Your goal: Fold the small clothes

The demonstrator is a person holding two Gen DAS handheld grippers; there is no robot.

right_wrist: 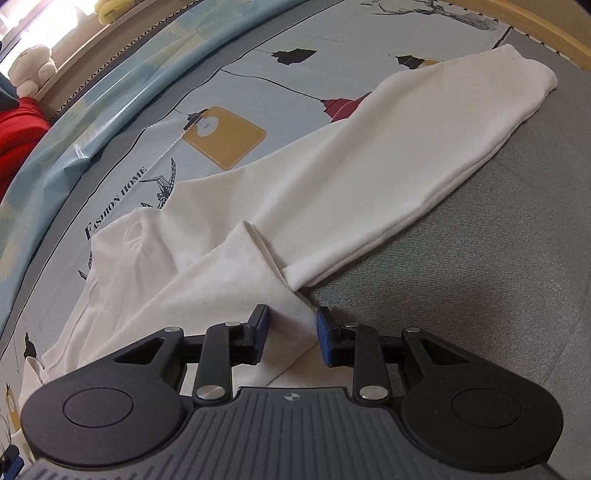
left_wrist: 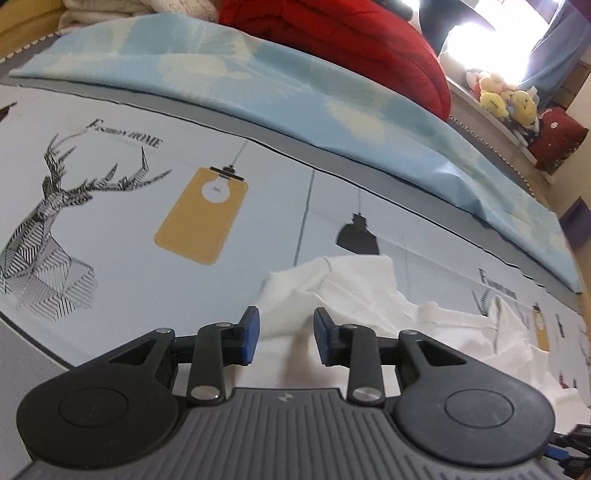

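Observation:
A white garment (right_wrist: 303,192) lies on a printed bed sheet (right_wrist: 236,92); one long part stretches flat to the far right, and a second fold runs toward me. My right gripper (right_wrist: 291,336) is open, low over the near corner of that fold, with cloth between its blue pads (right_wrist: 325,336). In the left wrist view the same white garment (left_wrist: 362,295) lies rumpled on the sheet (left_wrist: 122,229). My left gripper (left_wrist: 284,336) is open, jaws apart over the garment's near edge, holding nothing.
A light blue quilt (left_wrist: 258,85) lies along the far side of the bed, a red blanket (left_wrist: 354,40) behind it. Plush toys (left_wrist: 506,99) sit on a ledge by the bright window. The bed's wooden edge (right_wrist: 546,33) runs at the right.

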